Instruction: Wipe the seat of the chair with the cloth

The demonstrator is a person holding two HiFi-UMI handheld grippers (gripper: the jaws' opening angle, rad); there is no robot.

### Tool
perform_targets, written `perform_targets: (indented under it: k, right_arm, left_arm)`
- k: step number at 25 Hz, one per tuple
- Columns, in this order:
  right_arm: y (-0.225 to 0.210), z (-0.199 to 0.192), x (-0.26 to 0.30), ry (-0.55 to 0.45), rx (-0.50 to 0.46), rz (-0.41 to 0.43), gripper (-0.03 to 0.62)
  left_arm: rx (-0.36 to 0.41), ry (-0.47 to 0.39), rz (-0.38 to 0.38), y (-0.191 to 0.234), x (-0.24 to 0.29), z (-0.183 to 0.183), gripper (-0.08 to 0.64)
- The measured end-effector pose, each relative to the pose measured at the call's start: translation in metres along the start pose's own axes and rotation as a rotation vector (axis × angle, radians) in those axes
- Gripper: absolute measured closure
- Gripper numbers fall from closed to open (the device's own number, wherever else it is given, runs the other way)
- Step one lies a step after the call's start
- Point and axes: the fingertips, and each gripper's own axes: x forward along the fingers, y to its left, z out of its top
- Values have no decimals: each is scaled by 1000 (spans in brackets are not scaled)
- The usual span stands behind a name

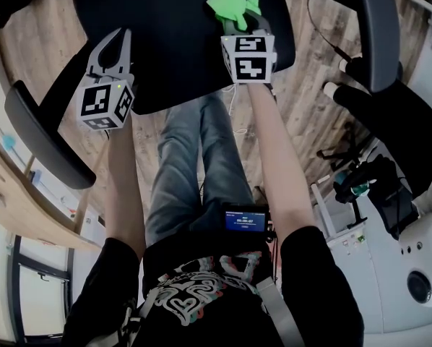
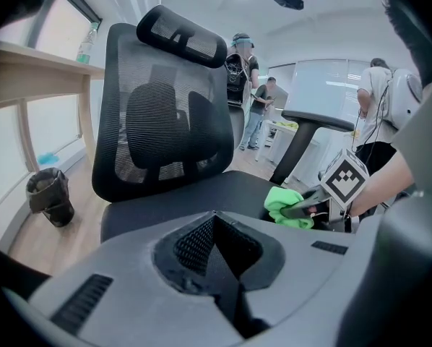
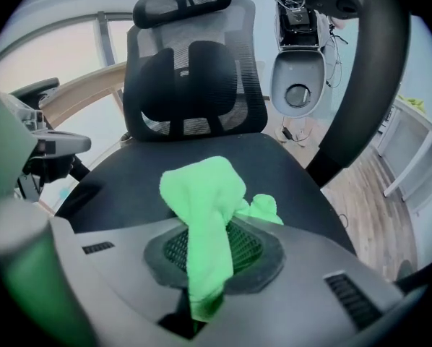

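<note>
My right gripper (image 1: 246, 26), arm stretched forward, pinches the bright green microfibre cloth (image 1: 229, 4) over the black padded chair seat (image 1: 173, 42); my left gripper (image 1: 117, 38) hovers alongside (jaws together, empty).

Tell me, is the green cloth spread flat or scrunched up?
Scrunched up: the green cloth bulges in a wad from the right gripper, shut on it.
</note>
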Motion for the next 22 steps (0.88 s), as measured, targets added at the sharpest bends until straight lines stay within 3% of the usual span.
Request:
perform_targets:
  k: [14, 22]
  right_arm:
    - [140, 4, 26, 38, -73, 242, 537]
    - [188, 4, 30, 58, -76, 312, 537]
  left_arm:
    - [-15, 1, 10, 13, -5, -7, 558]
    - [-21, 0, 4, 16, -5, -9, 558]
